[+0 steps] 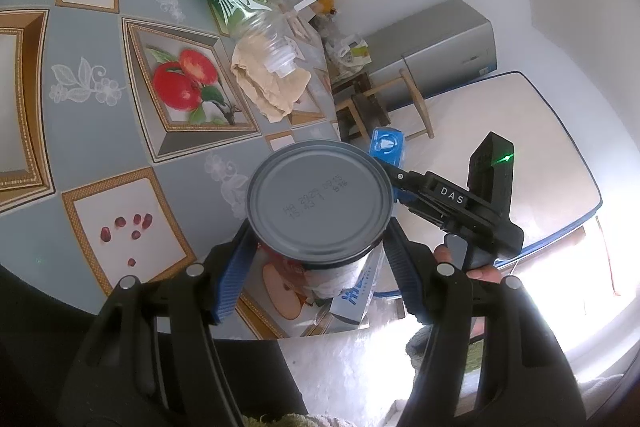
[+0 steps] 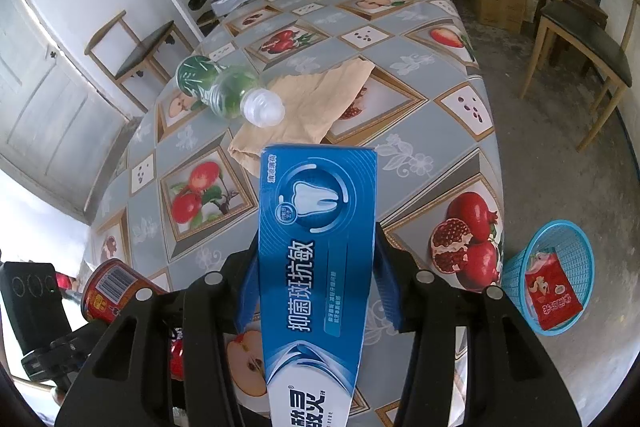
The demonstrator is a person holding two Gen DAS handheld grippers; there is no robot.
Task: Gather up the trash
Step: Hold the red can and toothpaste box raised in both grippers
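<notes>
Above the tabletop's near edge, the left gripper (image 1: pixel 320 259) clamps a tin can (image 1: pixel 320 203) between its blue fingers, while the right gripper (image 2: pixel 316 283) grips a toothpaste box (image 2: pixel 316 227) lengthwise.

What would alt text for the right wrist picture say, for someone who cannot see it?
A hand-held right gripper clamps a blue toothpaste box above a table with a fruit-patterned cloth. On the table lie a capless plastic bottle and crumpled beige paper; a blue basket on the floor holds a red wrapper.
</notes>
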